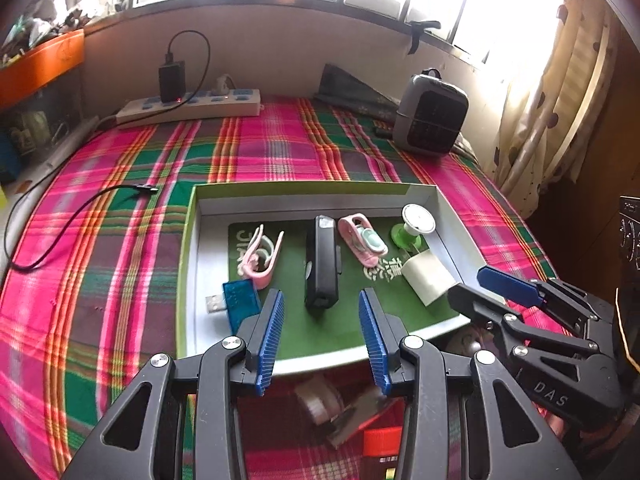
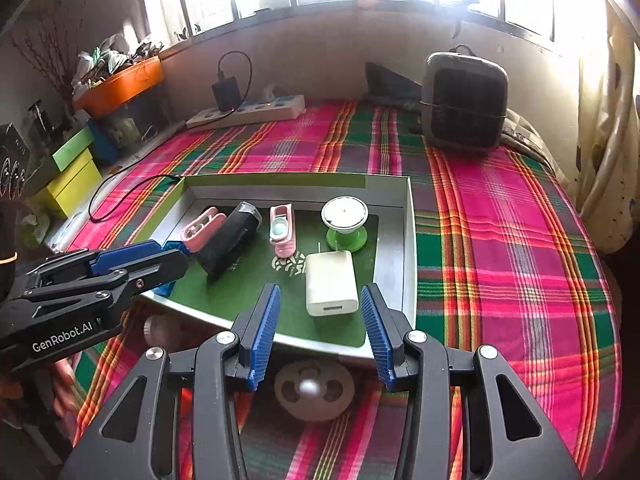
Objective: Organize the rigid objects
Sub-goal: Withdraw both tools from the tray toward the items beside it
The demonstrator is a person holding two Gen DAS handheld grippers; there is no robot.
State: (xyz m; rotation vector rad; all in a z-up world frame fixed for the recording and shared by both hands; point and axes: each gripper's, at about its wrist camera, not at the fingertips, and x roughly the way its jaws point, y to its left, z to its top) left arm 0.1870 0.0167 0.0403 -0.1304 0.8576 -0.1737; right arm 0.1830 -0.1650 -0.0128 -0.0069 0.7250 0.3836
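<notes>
Both grippers, left and right, above tray; jaws spread, empty. Next, probably: fetch white disc below tray edge.

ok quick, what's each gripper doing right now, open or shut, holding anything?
Left gripper: open, holding nothing, above the near edge of the tray.
Right gripper: open, holding nothing, above the white charger.
</notes>
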